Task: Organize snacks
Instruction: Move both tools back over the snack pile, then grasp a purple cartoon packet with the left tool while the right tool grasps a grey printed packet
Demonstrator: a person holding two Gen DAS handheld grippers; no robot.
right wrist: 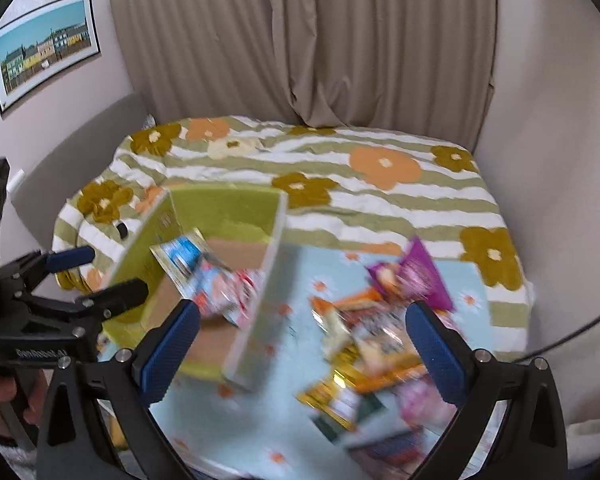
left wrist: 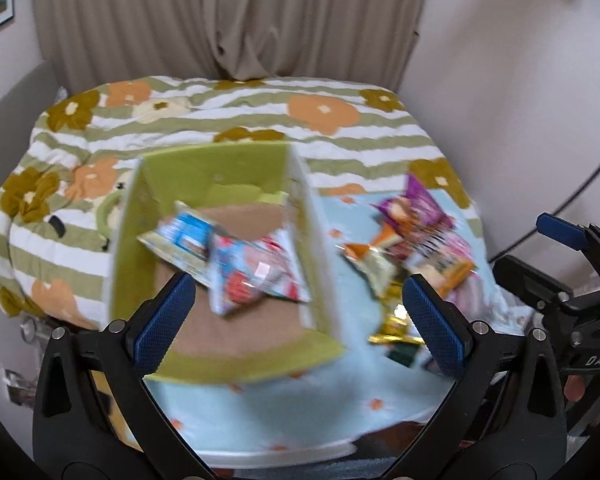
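Left wrist view: left gripper fingers wide, empty, above two snack packets in green box

You see: box ×1 | packets in box ×2 | purple packet ×1 | claws ×2 | loose pile: too blurred to count

Left claw spread wide and empty, green box holding two blurred snack packets, apparently loose snack pile beside it

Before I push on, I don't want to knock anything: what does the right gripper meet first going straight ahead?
Probably the snack pile on the blue cloth; the open right gripper points at its left edge. Blur leaves depth unclear.
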